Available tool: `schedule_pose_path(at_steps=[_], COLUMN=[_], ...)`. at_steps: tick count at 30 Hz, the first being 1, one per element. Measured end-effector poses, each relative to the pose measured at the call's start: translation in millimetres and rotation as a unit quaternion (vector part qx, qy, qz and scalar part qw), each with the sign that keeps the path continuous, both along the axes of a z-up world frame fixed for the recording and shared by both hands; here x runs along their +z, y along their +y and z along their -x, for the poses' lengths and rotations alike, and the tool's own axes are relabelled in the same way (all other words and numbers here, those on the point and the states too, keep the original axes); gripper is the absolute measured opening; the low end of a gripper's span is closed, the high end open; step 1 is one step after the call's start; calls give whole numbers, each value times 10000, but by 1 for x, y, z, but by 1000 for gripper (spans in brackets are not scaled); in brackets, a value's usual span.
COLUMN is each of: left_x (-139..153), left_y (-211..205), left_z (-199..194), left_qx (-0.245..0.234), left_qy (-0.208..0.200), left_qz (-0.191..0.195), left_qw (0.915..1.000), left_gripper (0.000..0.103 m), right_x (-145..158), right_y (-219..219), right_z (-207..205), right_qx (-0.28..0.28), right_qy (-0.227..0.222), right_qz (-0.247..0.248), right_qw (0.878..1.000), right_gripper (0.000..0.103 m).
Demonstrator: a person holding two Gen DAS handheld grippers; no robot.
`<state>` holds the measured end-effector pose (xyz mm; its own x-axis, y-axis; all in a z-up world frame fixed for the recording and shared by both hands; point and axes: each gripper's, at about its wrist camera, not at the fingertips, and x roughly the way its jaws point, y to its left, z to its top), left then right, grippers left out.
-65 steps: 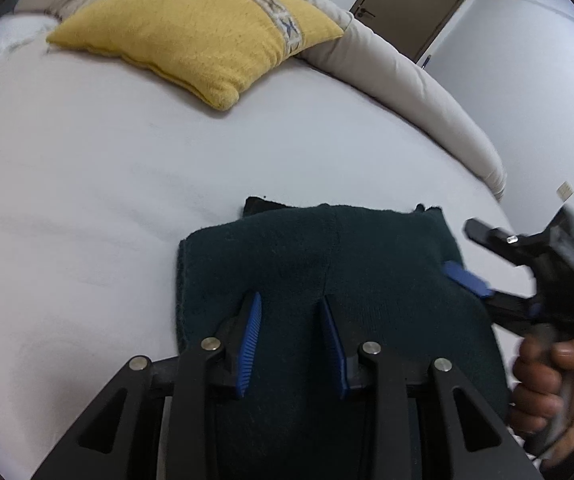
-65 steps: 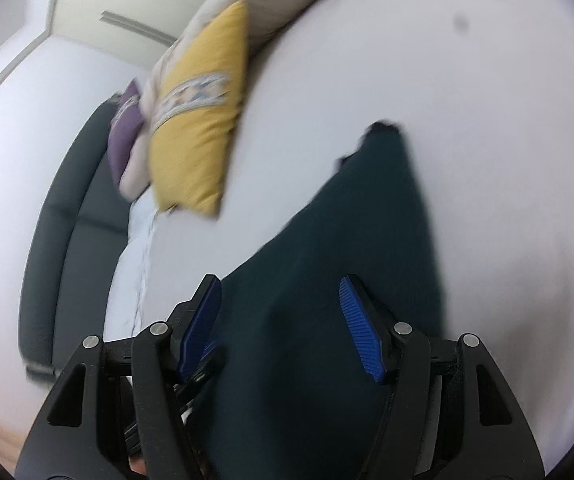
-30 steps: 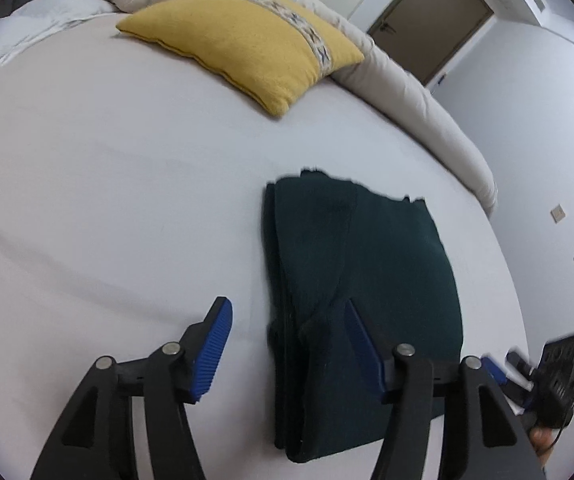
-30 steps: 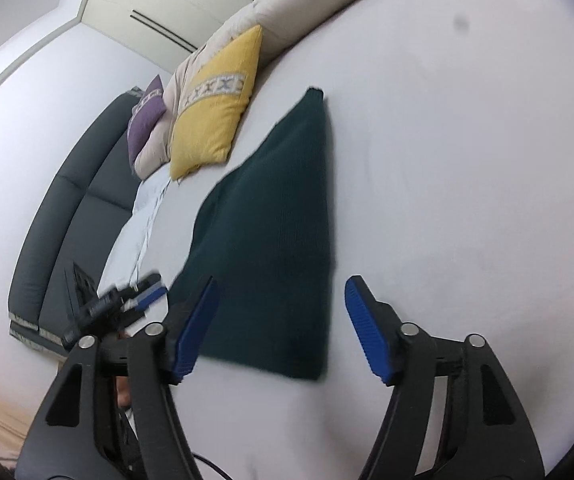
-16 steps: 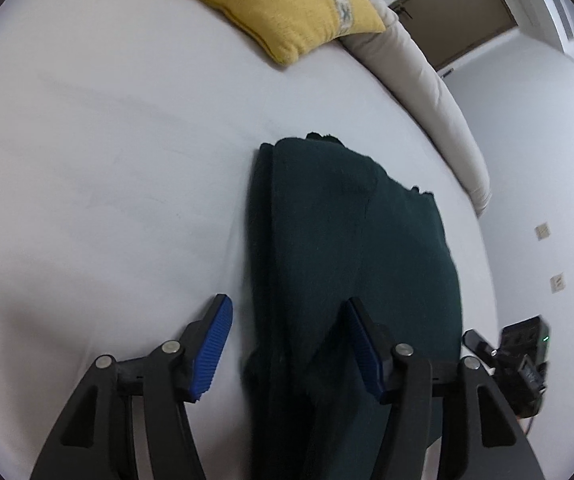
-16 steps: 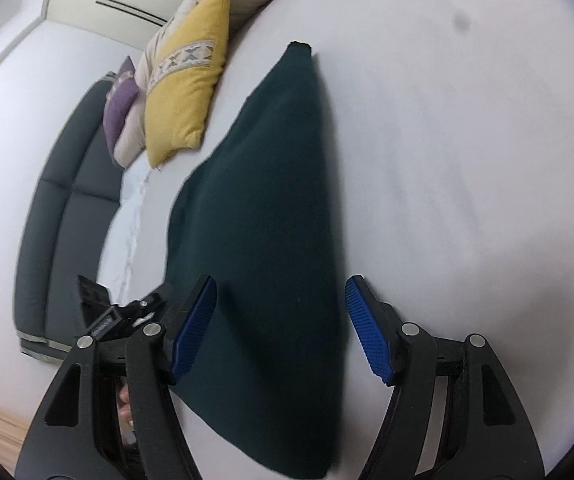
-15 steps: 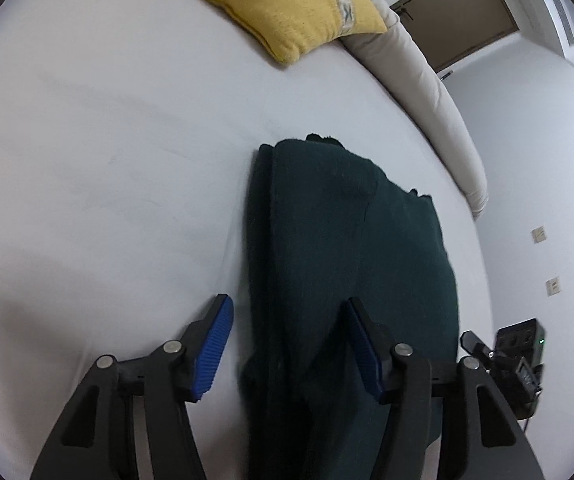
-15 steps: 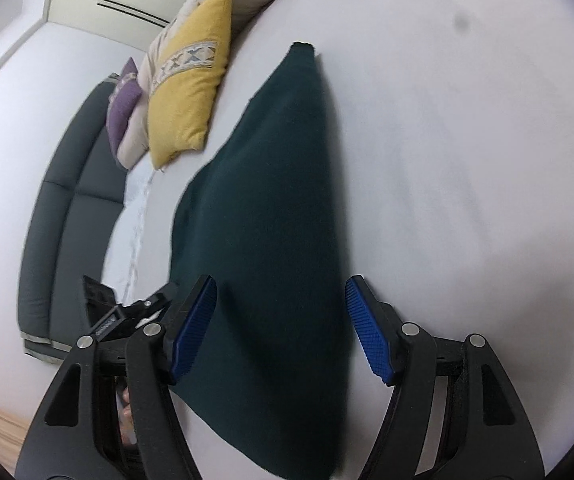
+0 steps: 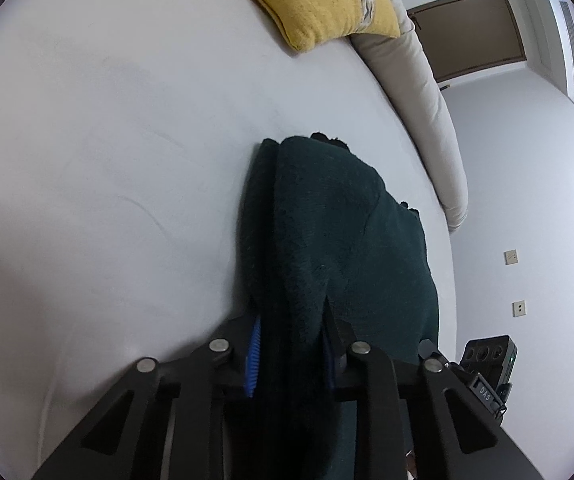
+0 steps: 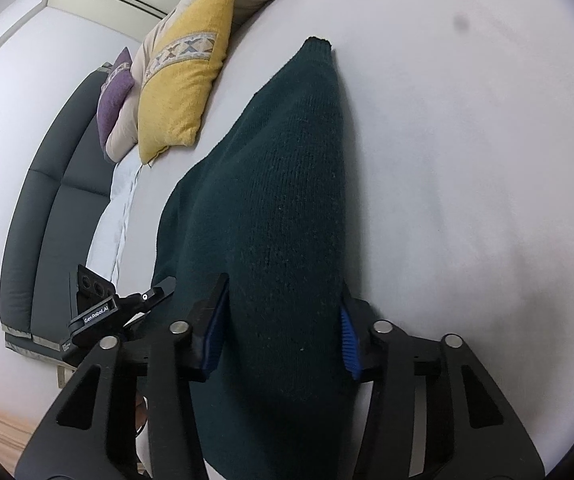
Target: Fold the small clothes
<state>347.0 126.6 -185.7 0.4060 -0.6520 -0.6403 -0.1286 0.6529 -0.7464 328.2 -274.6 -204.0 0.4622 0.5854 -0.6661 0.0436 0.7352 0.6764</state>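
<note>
A dark green knitted garment (image 9: pixel 335 232) lies folded on the white bed. My left gripper (image 9: pixel 289 354) is shut on the near left folded edge of it; the cloth bunches between the blue pads. In the right wrist view the same garment (image 10: pixel 283 184) stretches away from me. My right gripper (image 10: pixel 281 330) straddles its near right edge with the jaws still apart and the cloth between the blue pads (image 10: pixel 347 336). The left gripper's body (image 10: pixel 99 312) shows at the lower left there, and the right gripper's body (image 9: pixel 487 364) shows at the lower right of the left wrist view.
A yellow cushion (image 9: pixel 319 0) and a long beige bolster (image 9: pixel 419 96) lie at the far end of the white bed (image 9: pixel 107 140). A purple cushion (image 10: pixel 113 92) and a dark grey sofa back (image 10: pixel 47 200) are to the left. A wall with sockets (image 9: pixel 519 308) is on the right.
Both grippers moved forward onto the garment's near edge. The left jaws closed on the folded edge; the right jaws narrowed around the cloth but stay apart.
</note>
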Motion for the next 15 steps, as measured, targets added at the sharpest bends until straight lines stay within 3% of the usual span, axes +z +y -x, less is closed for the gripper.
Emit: schedule_pose_path(at_steps=[7, 9, 11, 12, 13, 15], left_x=[9, 17, 35, 41, 45, 36], left_y=[6, 14, 30, 34, 38, 36], left_z=[8, 10, 18, 21, 22, 17], left_qx=[17, 215, 463, 532, 578, 405], left_qy=[11, 30, -248, -387, -471, -318], left_qz=[-112, -254, -422, -500, -580, -486], left_qw=[9999, 9994, 9977, 9966, 9955, 9975], left_gripper=[26, 38, 64, 71, 76, 74], right_x=[19, 9, -1, -2, -3, -5], right_y=[3, -4, -15, -18, -23, -27], right_z=[10, 6, 5, 6, 9, 12], right_qx=[24, 18, -26, -76, -107, -120], right_qy=[-115, 124, 290, 301, 250, 167], right_qz=[199, -75, -415, -507, -638, -782], right_qw=[9997, 9999, 9987, 9982, 9976, 9967], right_gripper=[39, 41, 48, 49, 49, 49])
